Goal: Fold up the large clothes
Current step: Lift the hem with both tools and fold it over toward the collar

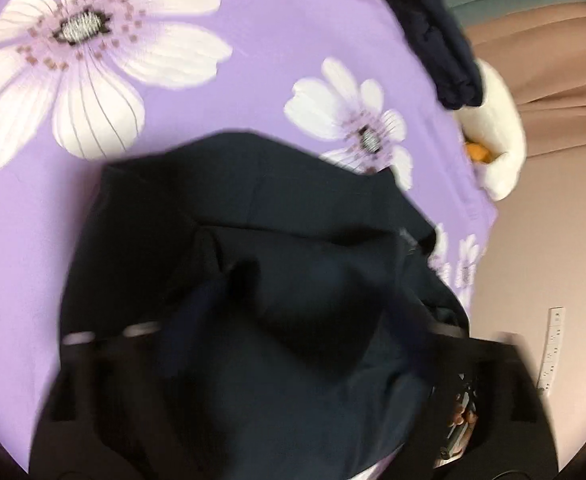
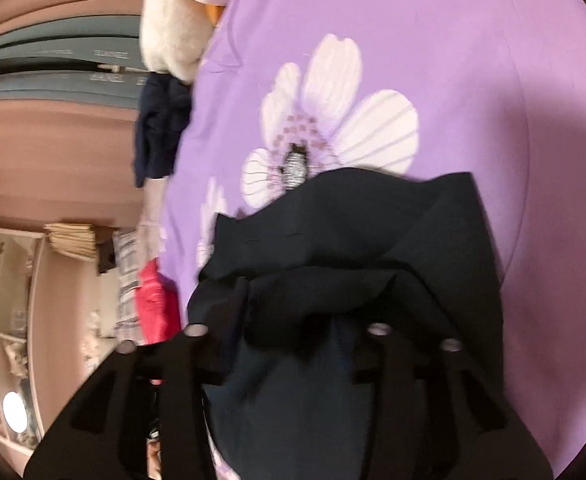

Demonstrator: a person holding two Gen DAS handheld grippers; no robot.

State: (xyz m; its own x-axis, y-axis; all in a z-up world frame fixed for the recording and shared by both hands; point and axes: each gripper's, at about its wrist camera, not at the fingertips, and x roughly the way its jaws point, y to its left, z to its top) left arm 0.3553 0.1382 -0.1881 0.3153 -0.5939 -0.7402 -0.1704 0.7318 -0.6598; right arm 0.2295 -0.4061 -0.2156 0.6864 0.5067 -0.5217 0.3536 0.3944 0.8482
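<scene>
That dark navy garment is lying bunched on the purple flowered bedsheet, just below the small white flower, and it looks soft, light and floppy, so it'll sag unless you grab a hem or corner on each side. Matte woven cloth, lots of loose folds. The left gripper and right gripper both have their jaws apart, fabric between the 2 fingers but nothing pinched.

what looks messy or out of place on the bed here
The dark garment lies bunched and creased on the purple floral sheet, not flat. A second dark bundle sits crumpled at the bed's edge beside a white plush toy.
</scene>
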